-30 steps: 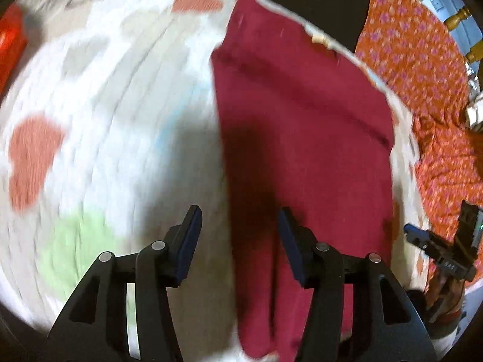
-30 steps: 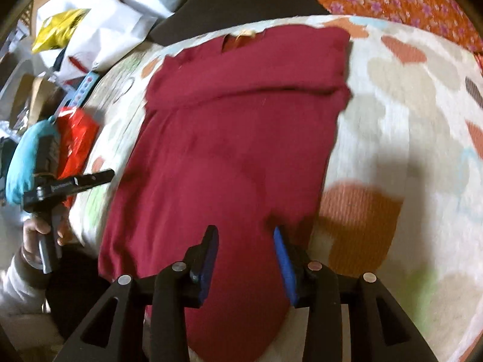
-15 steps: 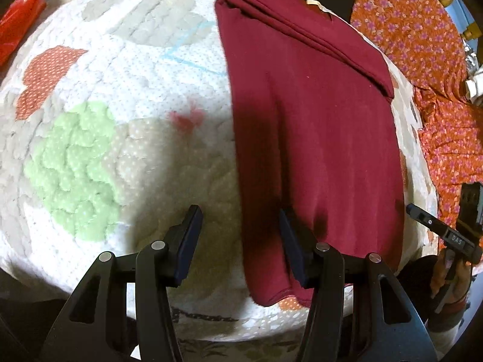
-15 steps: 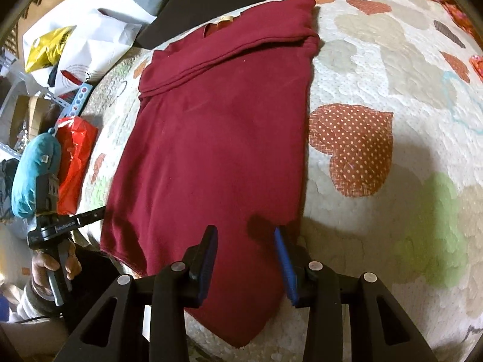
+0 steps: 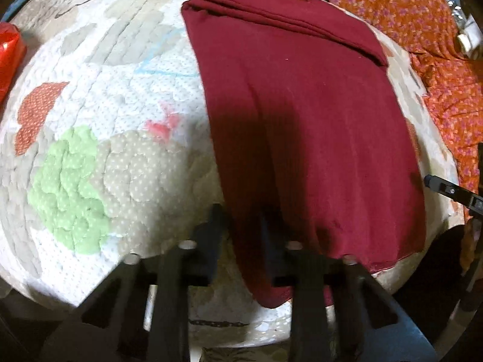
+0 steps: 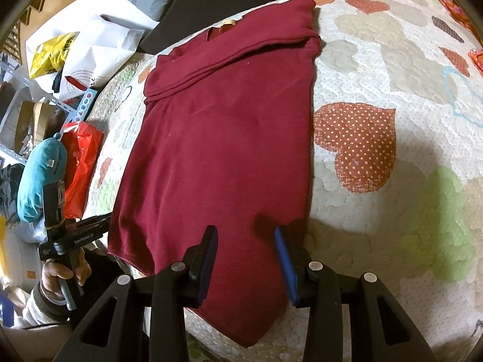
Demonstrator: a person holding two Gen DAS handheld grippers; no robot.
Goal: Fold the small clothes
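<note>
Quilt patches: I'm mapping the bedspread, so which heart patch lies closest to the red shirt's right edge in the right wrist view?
The red polka-dot heart, right beside the shirt; the beige hearts and smaller red ones sit farther up the quilt.

The shirt [image 6: 220, 150] lies flat on the quilt [image 6: 377, 181], lengthwise from the quilt's far edge to its near edge, where the hem hangs slightly over. Its far end is folded back on itself in a band across the width. The right gripper [image 6: 244, 256] sits over the hem's right corner, near the quilt's near edge; the left gripper [image 5: 238, 235] sits at the hem's left corner (its right finger over the cloth, its left finger over bare quilt). Beyond the quilt's left edge lie a bag [image 6: 80, 166] and a cushion [image 6: 39, 178].
</note>
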